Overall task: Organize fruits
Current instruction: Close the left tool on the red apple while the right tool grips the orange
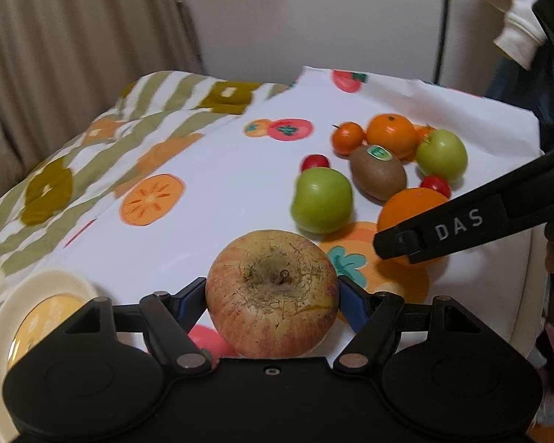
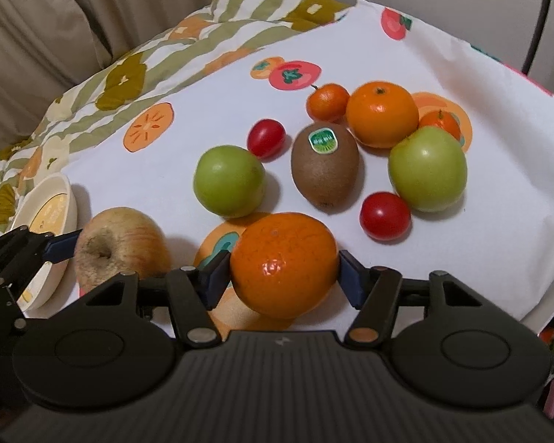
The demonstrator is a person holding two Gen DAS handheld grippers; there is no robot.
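Apple point(image 1: 272, 295) clamped in our left gripper point(image 1: 272, 295), just beside bowl point(image 2: 44, 217); we lower gently. Right gripper point(image 2: 282, 275) half-wide, jaws touching orange point(image 2: 282, 262); we squeeze evenly.

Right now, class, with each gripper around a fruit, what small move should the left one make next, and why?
Probably carry the apple left to the bowl. The left gripper is shut on the apple, both pads against its sides, and the bowl sits just beside it. The right gripper brackets the orange, which could follow.
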